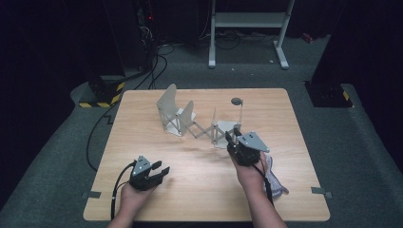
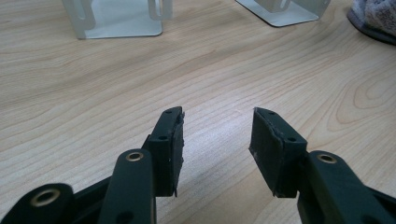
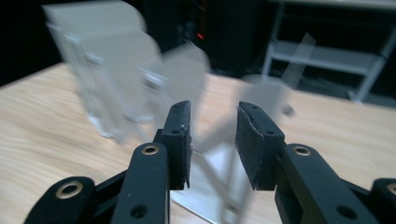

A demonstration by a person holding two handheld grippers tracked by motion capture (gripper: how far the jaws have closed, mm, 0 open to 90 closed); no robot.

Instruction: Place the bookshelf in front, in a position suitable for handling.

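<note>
Expanding rack (image 1: 197,121) was seen stretched out mid-counter (image 1: 142,199), apparently extended already. Right tongs (image 1: 231,137) were held at its right end section, jaws parted, nothing gripped. Left tongs (image 1: 159,174) were parked half-open, empty. Release looked done; withdrawal was judged left.

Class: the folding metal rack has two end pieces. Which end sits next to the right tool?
The low end piece, nearest the right tool. The other, with the tall rounded plate, stands farther left.
</note>
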